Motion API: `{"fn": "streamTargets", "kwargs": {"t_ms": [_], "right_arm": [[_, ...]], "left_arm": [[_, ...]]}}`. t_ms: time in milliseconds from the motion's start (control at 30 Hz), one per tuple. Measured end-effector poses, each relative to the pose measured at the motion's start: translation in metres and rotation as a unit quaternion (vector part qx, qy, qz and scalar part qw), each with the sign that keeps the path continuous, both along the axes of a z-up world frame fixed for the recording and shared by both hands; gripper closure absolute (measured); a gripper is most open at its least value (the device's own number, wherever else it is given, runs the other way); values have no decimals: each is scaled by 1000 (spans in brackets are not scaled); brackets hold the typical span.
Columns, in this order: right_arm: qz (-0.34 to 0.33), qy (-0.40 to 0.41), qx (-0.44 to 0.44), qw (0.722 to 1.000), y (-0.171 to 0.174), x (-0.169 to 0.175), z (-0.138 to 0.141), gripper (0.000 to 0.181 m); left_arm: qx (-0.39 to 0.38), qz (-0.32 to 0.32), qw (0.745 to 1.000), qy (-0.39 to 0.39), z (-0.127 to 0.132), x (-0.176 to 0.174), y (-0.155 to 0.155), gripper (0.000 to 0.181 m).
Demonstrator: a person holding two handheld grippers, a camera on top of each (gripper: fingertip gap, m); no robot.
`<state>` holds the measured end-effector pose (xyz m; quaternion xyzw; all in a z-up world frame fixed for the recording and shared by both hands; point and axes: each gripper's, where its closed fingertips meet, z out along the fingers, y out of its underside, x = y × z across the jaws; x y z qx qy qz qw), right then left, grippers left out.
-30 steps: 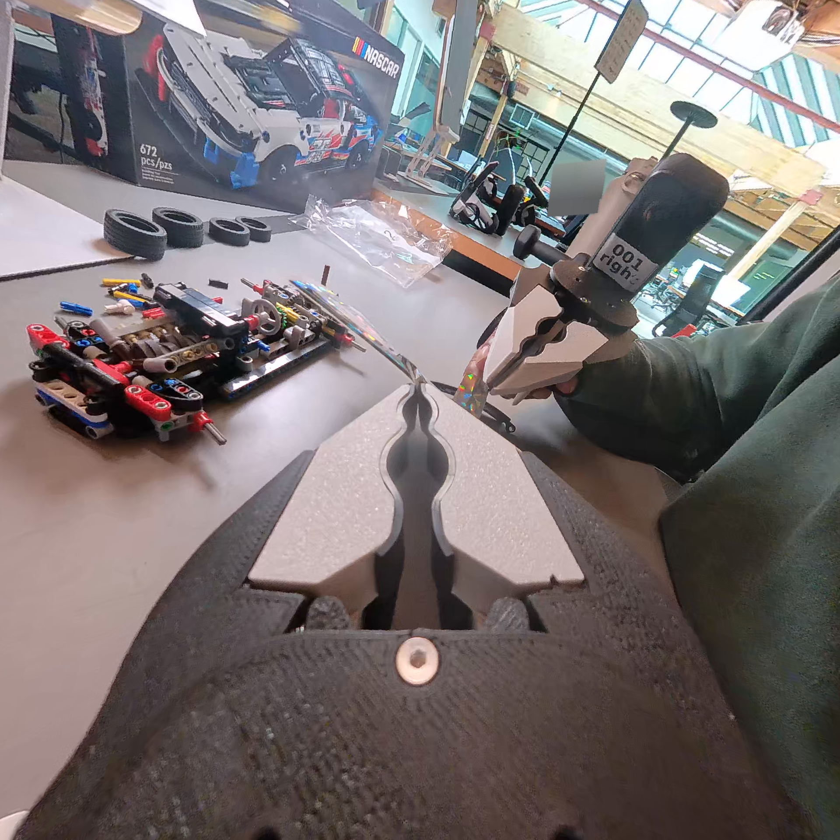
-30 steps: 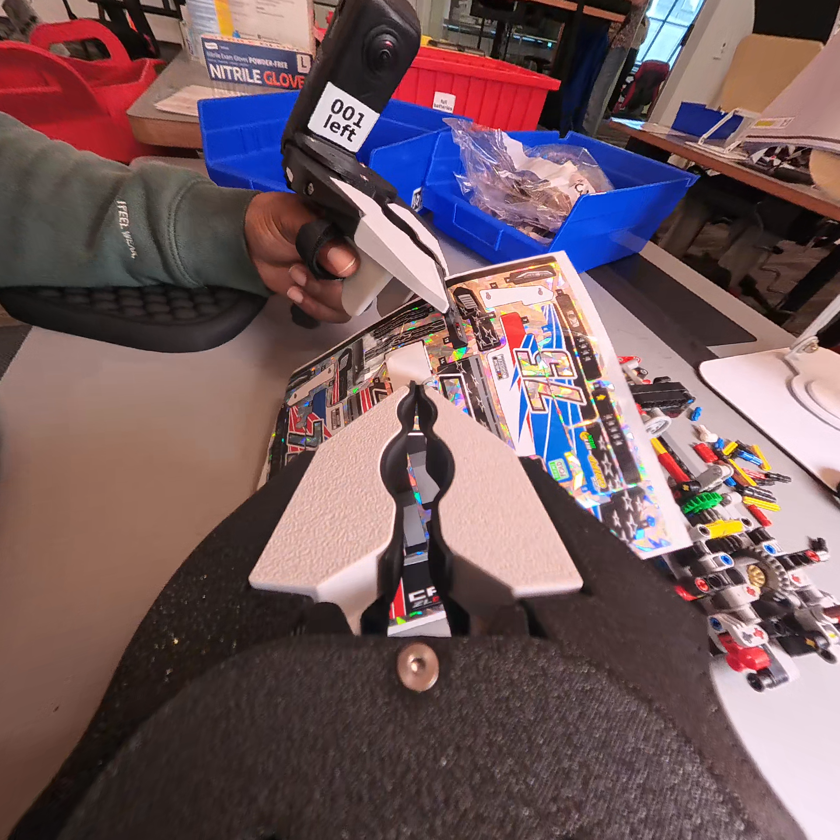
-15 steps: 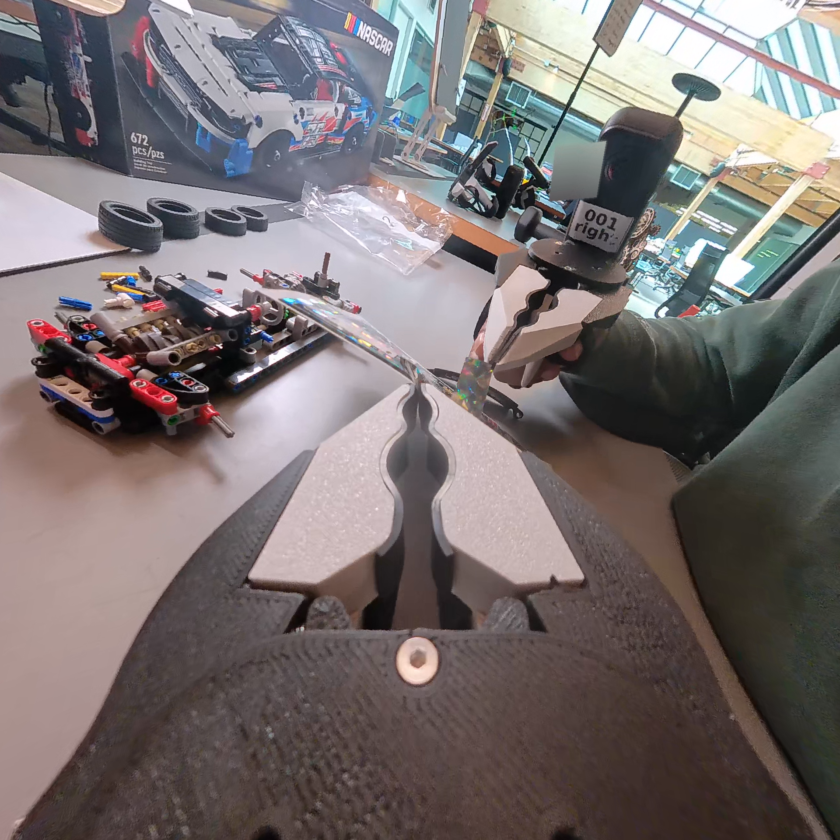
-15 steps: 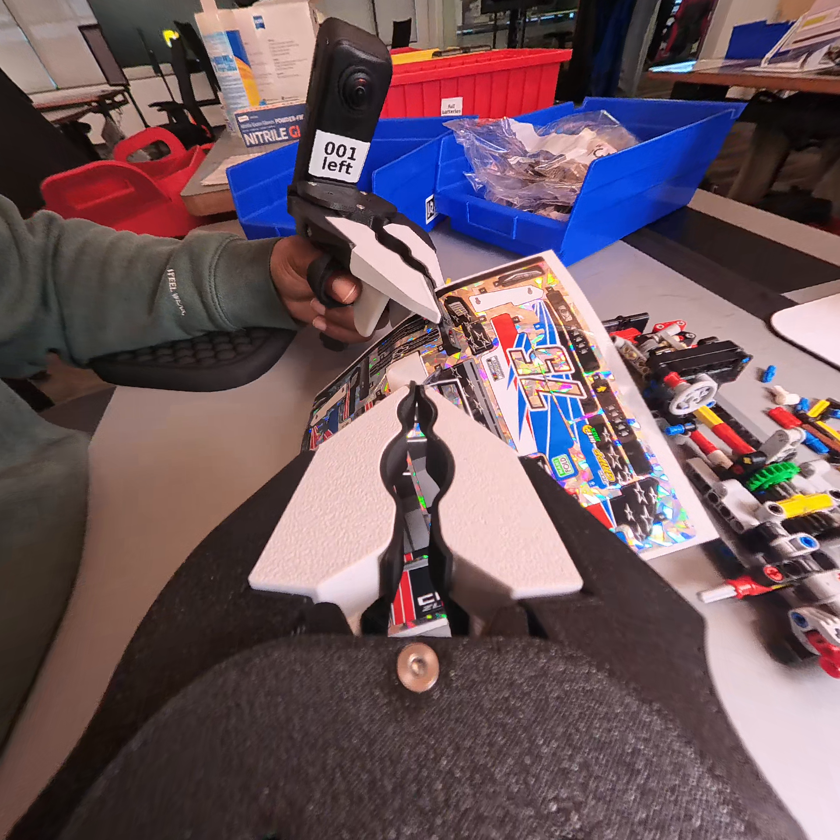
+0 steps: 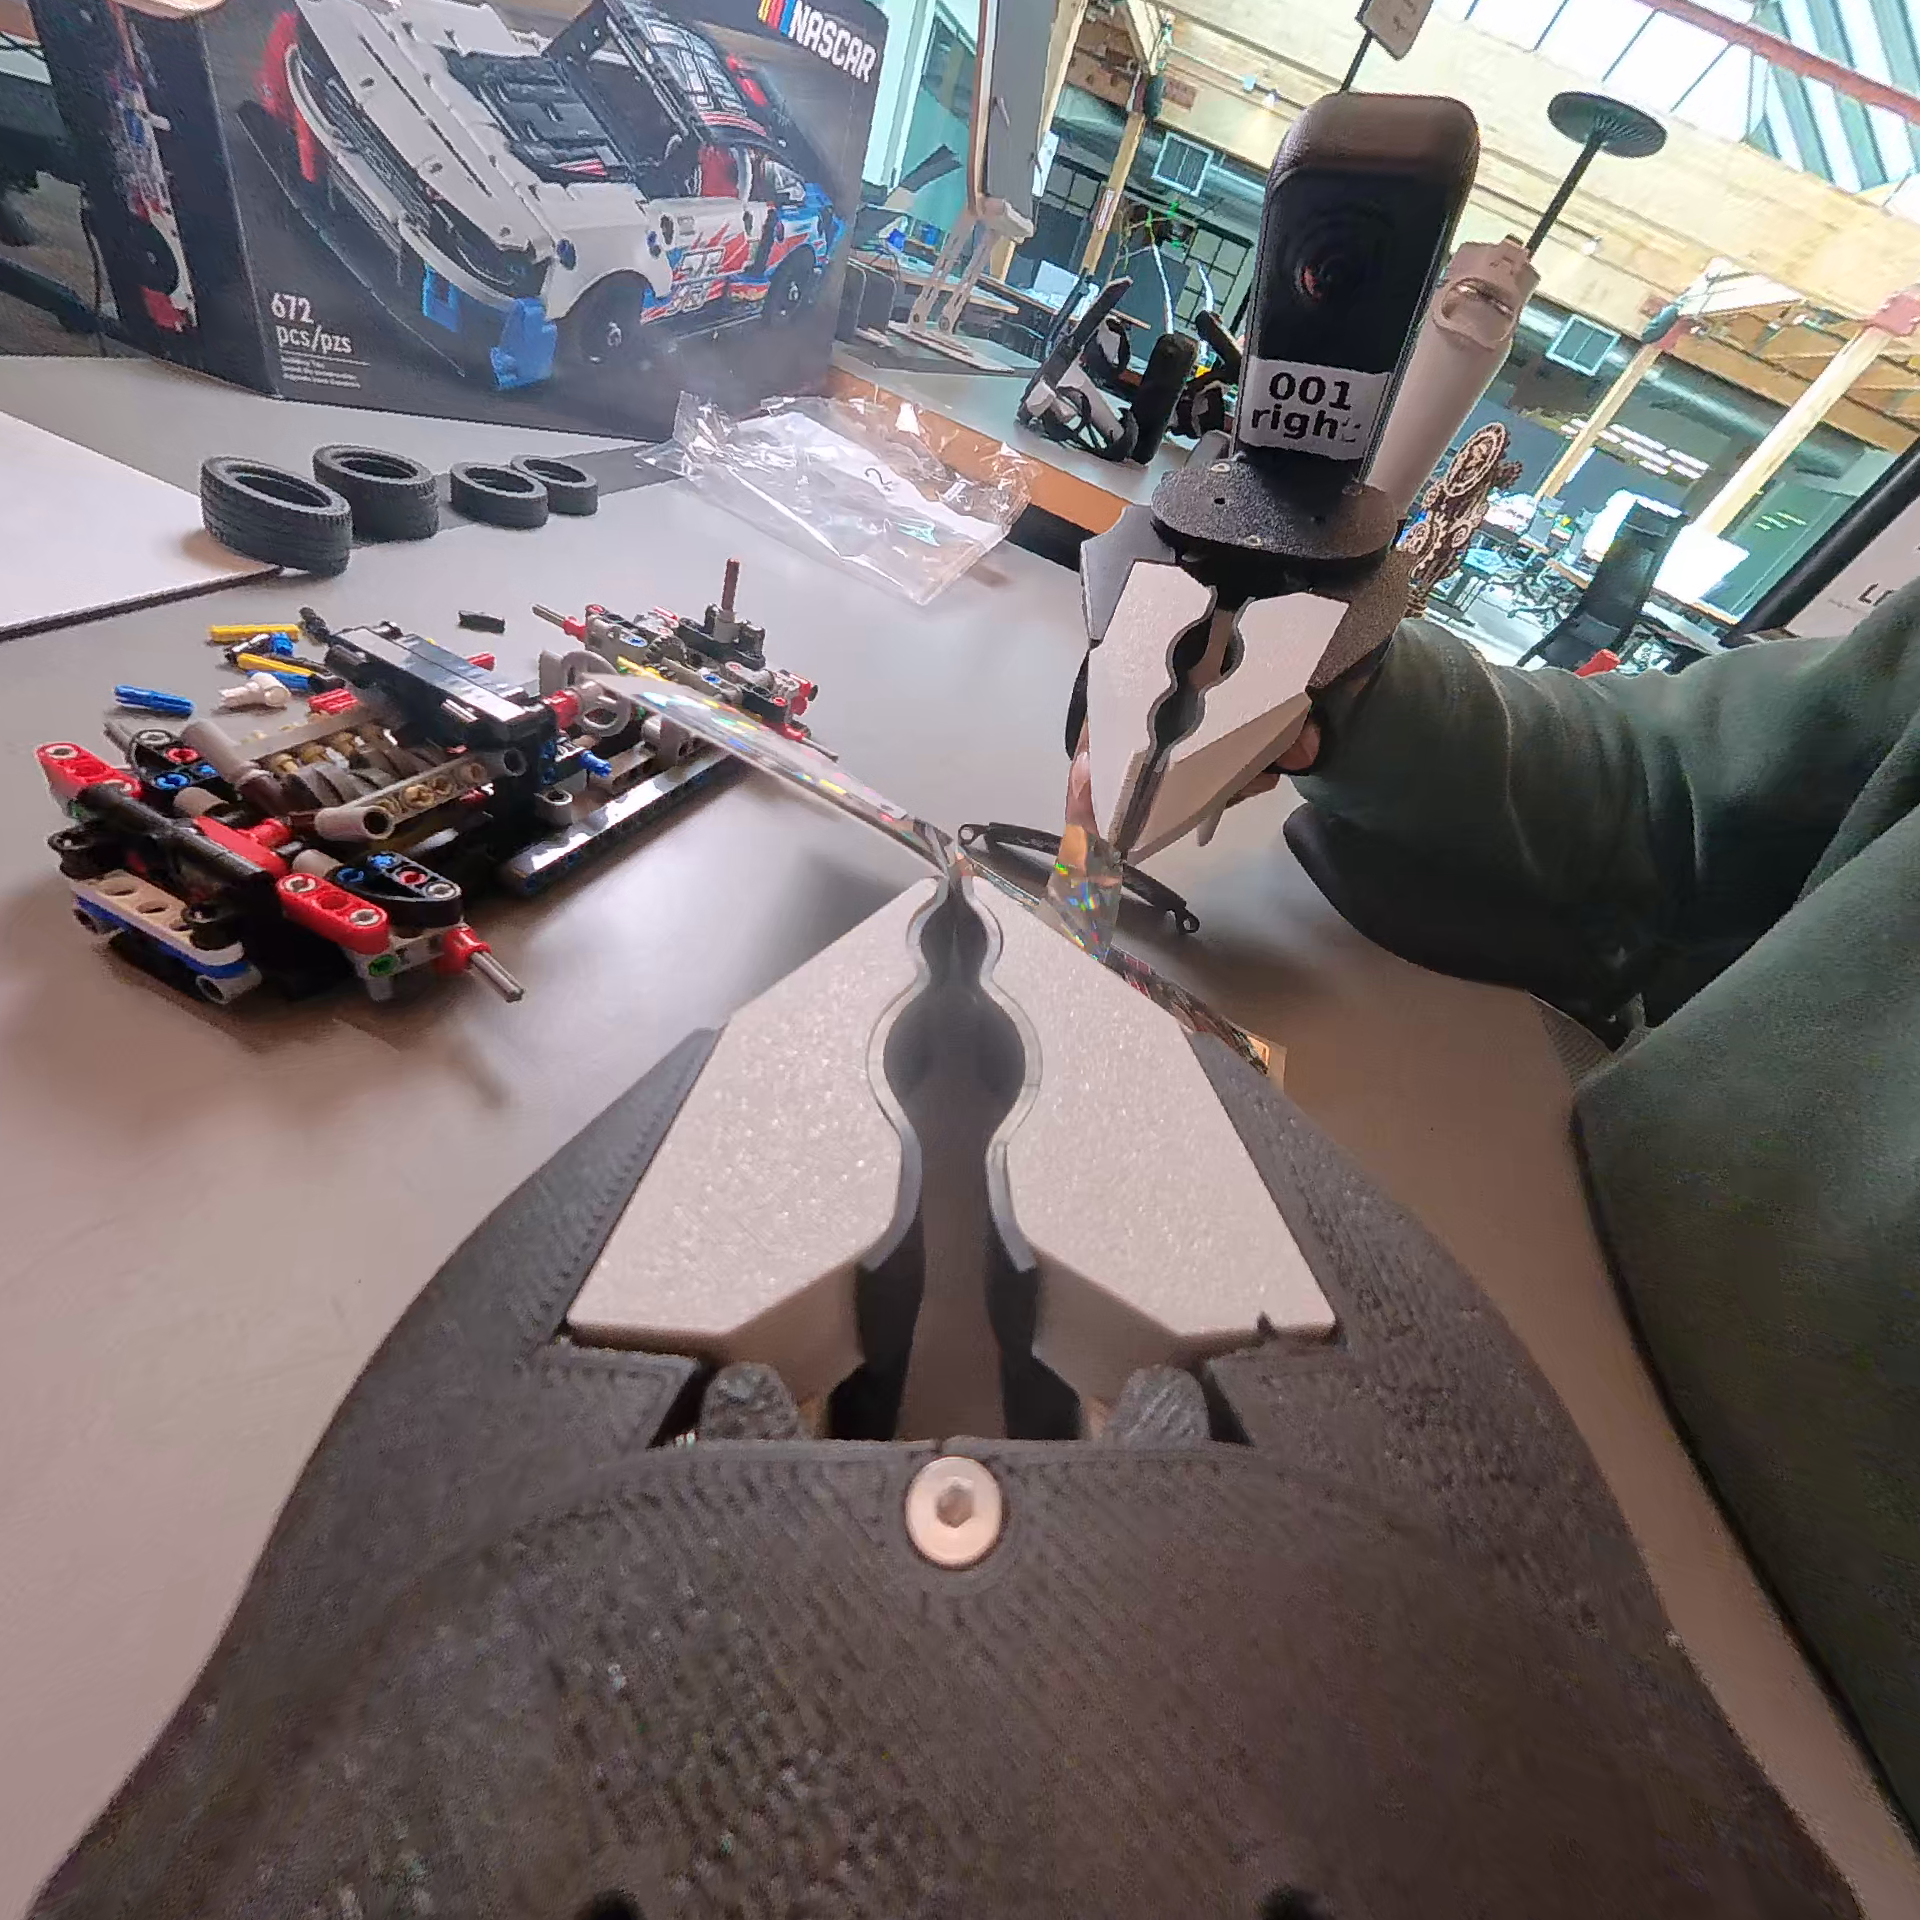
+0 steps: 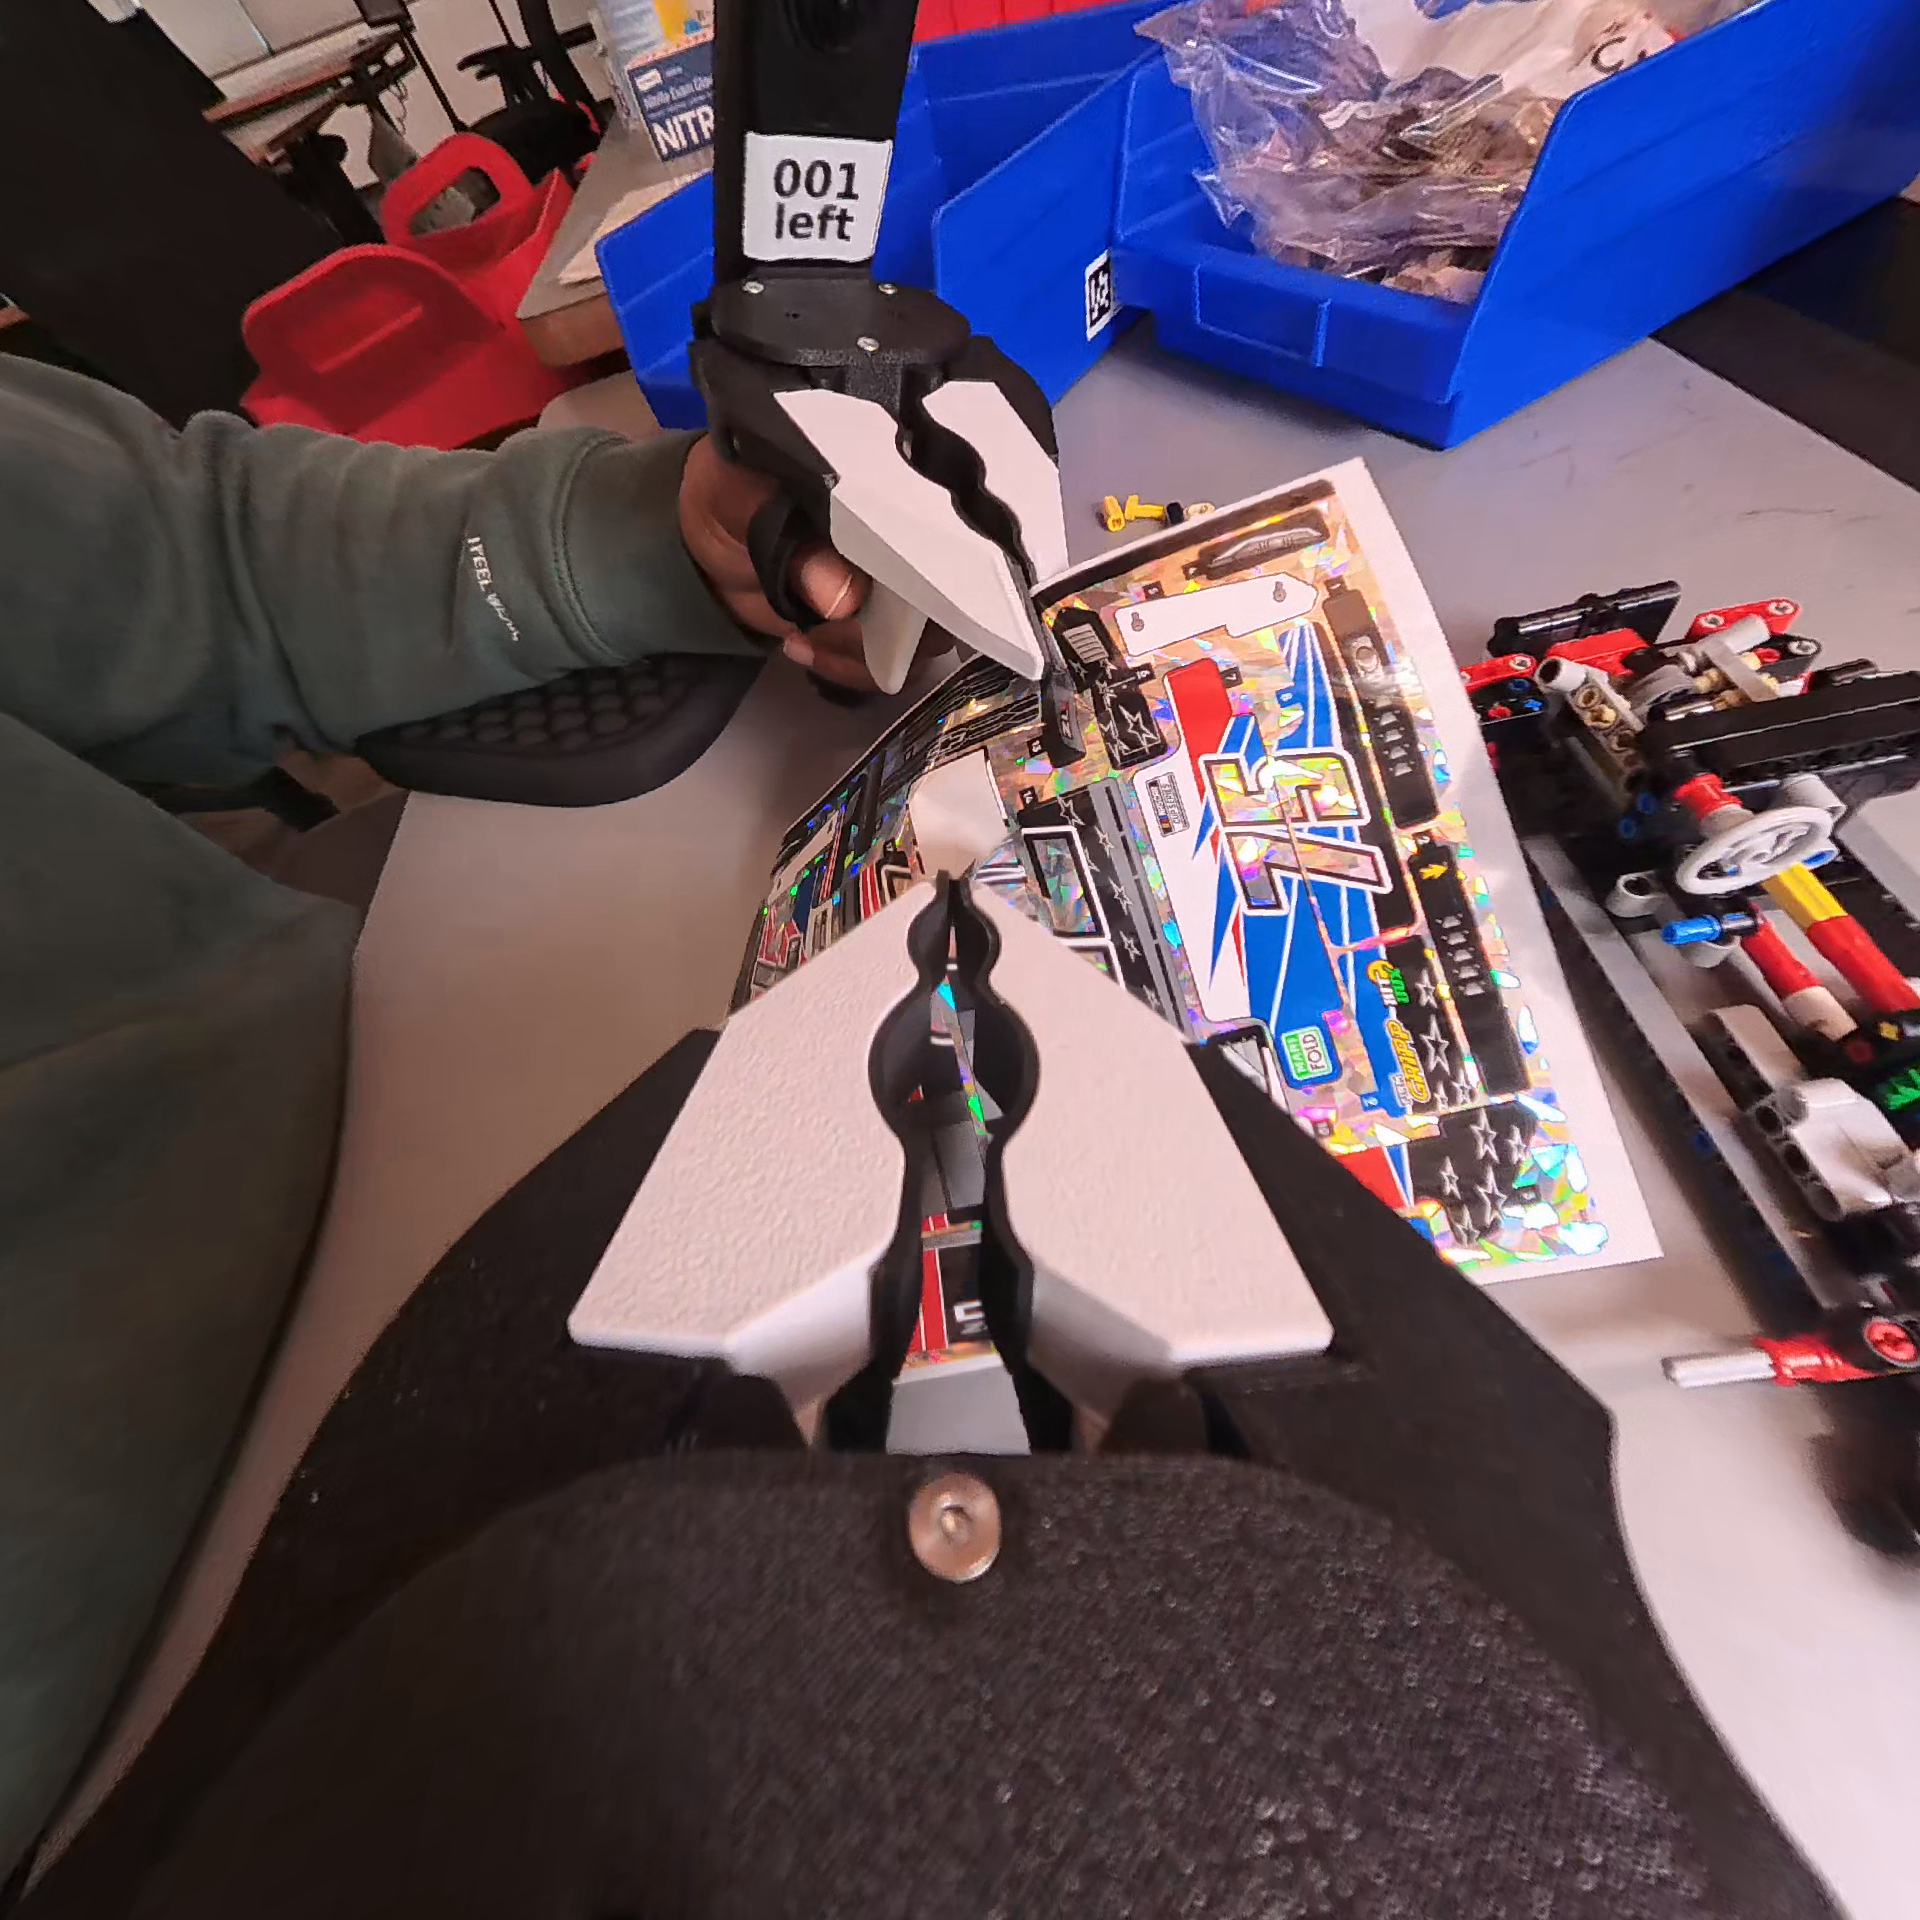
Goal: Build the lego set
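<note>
A shiny holographic sticker sheet is held just above the grey table between both grippers. My right gripper is shut on the sheet's near edge. My left gripper is shut on the sheet's far corner, by a small black sticker. In the left wrist view the sheet shows edge-on, running from my left gripper towards the chassis. The right gripper pinches it from above there. The part-built lego car chassis lies on the table, right of the sheet in the right wrist view.
The set's box stands at the back, with several black tyres and an empty plastic bag in front of it. Loose pins lie by the chassis. Blue bins with a bag of parts stand beyond the sheet. Left tips to right tips: about 6 cm.
Both grippers kept hold of the sheet. The right gripper has tilted more upright and come closer to the left one. The sheet now lies lower and flatter, beside the chassis.
</note>
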<state>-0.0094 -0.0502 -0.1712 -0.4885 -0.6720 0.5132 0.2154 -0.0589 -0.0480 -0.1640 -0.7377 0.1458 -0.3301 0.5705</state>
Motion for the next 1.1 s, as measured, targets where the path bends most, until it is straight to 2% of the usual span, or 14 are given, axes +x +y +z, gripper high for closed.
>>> {"fn": "streamTargets", "kwargs": {"t_ms": [533, 1100], "right_arm": [[10, 4, 3, 1000, 4, 9, 8, 181], [9, 12, -1, 1000, 10, 16, 13, 181]], "left_arm": [[31, -18, 999, -4, 9, 4, -5, 181], [34, -6, 999, -1, 10, -1, -4, 181]]}}
